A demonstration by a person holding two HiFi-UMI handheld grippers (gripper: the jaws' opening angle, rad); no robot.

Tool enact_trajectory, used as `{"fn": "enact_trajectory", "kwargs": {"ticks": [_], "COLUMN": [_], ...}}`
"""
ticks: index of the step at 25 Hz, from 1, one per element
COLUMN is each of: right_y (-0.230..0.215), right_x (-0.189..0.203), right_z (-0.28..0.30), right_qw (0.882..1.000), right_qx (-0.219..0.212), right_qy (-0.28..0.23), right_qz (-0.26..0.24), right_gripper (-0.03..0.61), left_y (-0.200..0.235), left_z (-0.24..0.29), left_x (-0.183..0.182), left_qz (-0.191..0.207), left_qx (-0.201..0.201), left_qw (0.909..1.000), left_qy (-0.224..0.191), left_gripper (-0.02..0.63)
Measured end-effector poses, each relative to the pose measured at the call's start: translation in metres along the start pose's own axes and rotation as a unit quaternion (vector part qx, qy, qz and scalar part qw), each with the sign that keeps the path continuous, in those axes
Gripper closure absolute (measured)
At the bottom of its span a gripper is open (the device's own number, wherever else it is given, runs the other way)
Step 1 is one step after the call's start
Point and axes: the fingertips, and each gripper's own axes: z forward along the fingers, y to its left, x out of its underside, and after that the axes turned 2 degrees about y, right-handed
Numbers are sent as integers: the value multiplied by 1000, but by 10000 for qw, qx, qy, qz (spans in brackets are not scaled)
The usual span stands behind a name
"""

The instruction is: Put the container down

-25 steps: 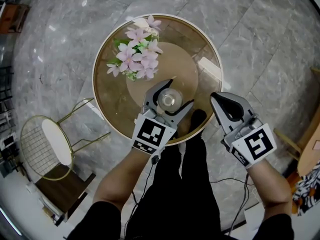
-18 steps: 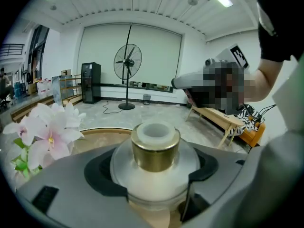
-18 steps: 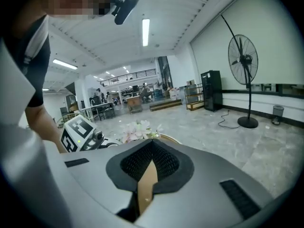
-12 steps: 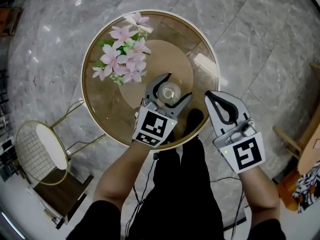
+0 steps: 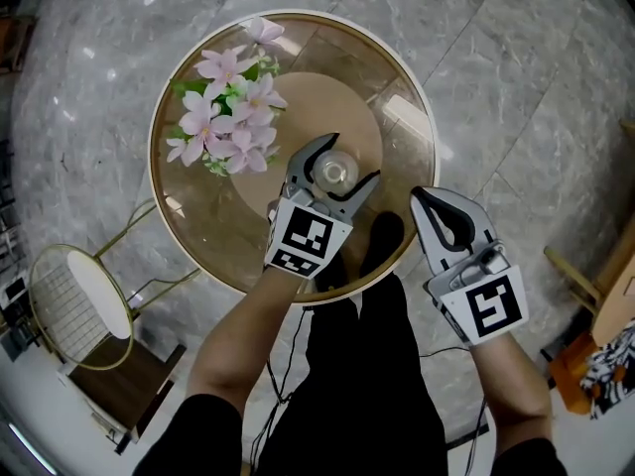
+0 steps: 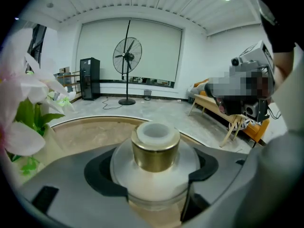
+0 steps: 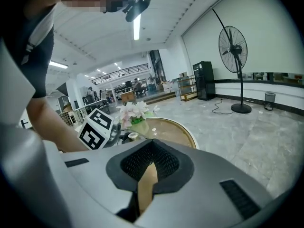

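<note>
Container [image 6: 156, 152] status: clamped in the left tool [image 5: 349, 160]. The jaws are closed on its rounded glass body below the gold collar, and the white cap is on top, upright. It is over the middle of the round glass counter [image 5: 203, 241], near the pink flowers [image 5: 226, 117] but apart from them. Whether the base touches the counter cannot be told from any view.

Step in hand, my reading: set-down. To do it well:
- Lower straight down and hold the container level.
- Let the base bear fully on the glass before parting the jaws.
- Open wide enough to clear the widest part of the body, then back out toward the person, away from the flowers.
- Touch down gently, since this looks like glass on glass.

Pose: the left forearm reaches forward over the near rim, with the tool pointing away from the body and the marker cube up. The right tool [image 5: 429, 204] is shut with nothing in it. It is held off the counter's near-right edge, well apart from the container.
</note>
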Motion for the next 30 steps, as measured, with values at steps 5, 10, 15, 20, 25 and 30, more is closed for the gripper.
{"fn": "enact_trajectory", "kwargs": {"ticks": [5,10,15,20,25,30], "right_y": [-5,-8,-7,-4,3,18], "right_x": [8,12,12,7,4,-7], "right_z": [5,5,5,1,-8,-23], "right_qw": [9999,9998,9997,9998,9999,9997], "right_qx": [-59,-56,-87,-65,1,193], "right_qy": [150,192,197,149,128,109], "right_qz": [34,62,99,81,54,33], "right_gripper": [563,563,563,563,563,565], "left_y": [7,10,10,6,6,2], "left_z": [12,19,20,17,2,-32], "left_x": [10,6,8,12,2,-14], "left_qz": [22,62,174,358,287,236], "left_qx": [-84,-92,-121,-195,-264,-247], "left_qw": [9999,9999,9997,9990,9992,9992], "left_qy": [73,34,78,207,10,-194], "left_gripper": [267,267,264,258,259,286]}}
